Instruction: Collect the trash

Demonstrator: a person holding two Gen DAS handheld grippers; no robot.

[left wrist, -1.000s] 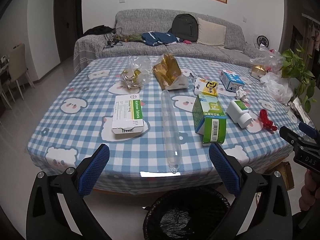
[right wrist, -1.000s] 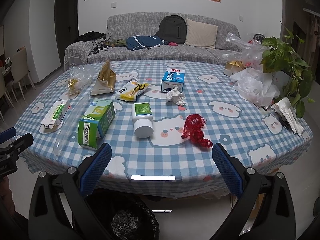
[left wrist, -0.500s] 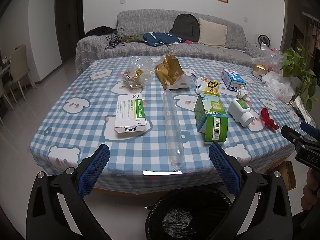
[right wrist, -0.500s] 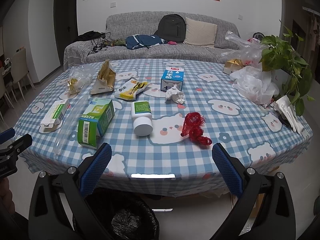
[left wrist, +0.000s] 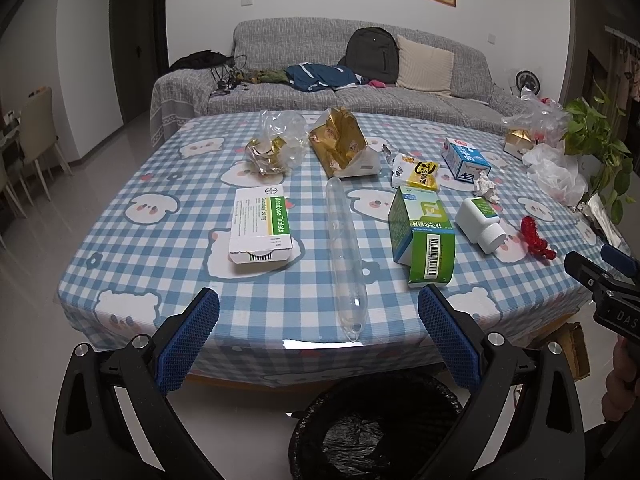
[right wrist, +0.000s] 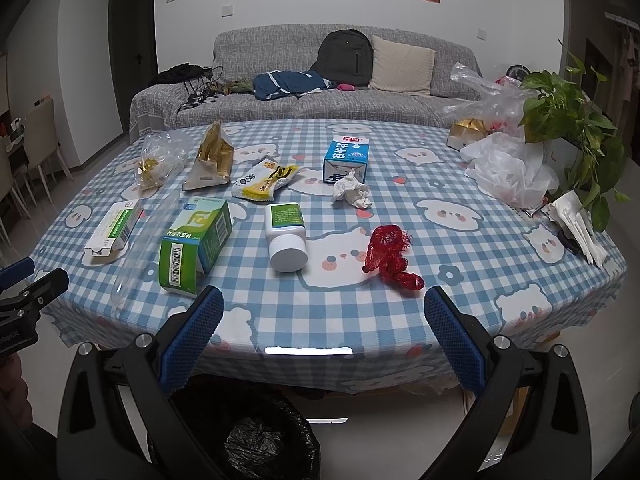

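Note:
Trash lies on a blue checked tablecloth (left wrist: 160, 248): a white tablet box (left wrist: 262, 222), a long clear plastic tube (left wrist: 344, 252), a green carton (left wrist: 424, 236), a white bottle (left wrist: 480, 224), red mesh (right wrist: 390, 254), crumpled tissue (right wrist: 352, 194), a blue milk carton (right wrist: 346, 160), a yellow snack wrapper (right wrist: 266, 180) and a gold bag (left wrist: 340, 142). A black-lined bin (left wrist: 376, 432) stands on the floor below the near edge. My left gripper (left wrist: 318, 338) and right gripper (right wrist: 320, 336) are both open and empty, held before the table's near edge.
White plastic bags (right wrist: 508, 172) and a potted plant (right wrist: 568, 128) stand at the table's right side. A clear bag with gold wrappers (left wrist: 276, 148) lies at the back left. A grey sofa (left wrist: 340, 84) is behind the table, chairs (left wrist: 36, 136) at the left.
Both grippers have drawn back slightly from the table and risen a little; the table looks a bit farther. Nothing on the table has moved.

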